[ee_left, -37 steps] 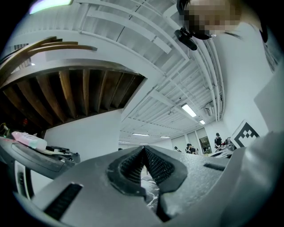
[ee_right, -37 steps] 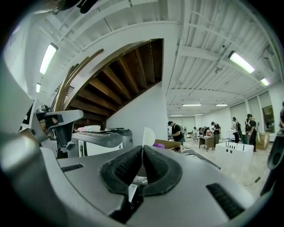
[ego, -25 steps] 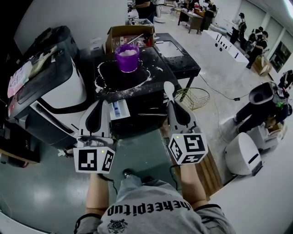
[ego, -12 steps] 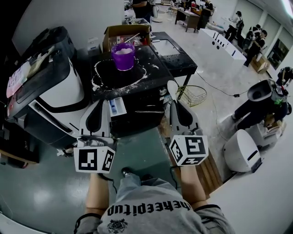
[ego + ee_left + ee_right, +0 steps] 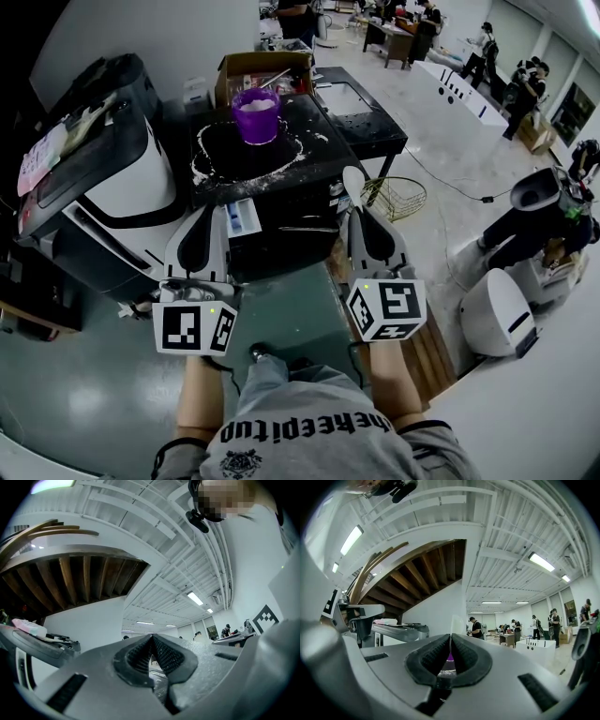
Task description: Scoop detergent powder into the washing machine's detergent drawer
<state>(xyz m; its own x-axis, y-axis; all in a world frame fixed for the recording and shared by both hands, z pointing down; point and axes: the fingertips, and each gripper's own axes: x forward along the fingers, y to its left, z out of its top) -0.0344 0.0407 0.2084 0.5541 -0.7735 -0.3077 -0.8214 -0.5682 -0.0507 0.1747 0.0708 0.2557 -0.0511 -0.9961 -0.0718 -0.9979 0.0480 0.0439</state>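
A purple cup (image 5: 256, 114) filled with white powder stands on the black washing machine top (image 5: 281, 164), ringed by spilled powder. The detergent drawer (image 5: 242, 222) is pulled open at the machine's front, just right of my left gripper (image 5: 204, 210), which is shut and empty (image 5: 151, 637). My right gripper (image 5: 357, 212) is shut on the handle of a white spoon (image 5: 350, 181), whose bowl points up toward the machine's right front corner. In the right gripper view the spoon (image 5: 458, 624) rises above the closed jaws (image 5: 450, 637), and the purple cup (image 5: 450, 658) shows behind them.
A white and black machine (image 5: 103, 178) stands at the left. A cardboard box (image 5: 262, 66) sits behind the cup and a black table (image 5: 361, 117) to its right. A wire basket (image 5: 394, 199) lies on the floor; a white robot (image 5: 539, 202) and people are farther right.
The head view has shifted slightly, so the cup sits a bit higher in frame. Both grippers stay in about the same place, the right still holding the spoon.
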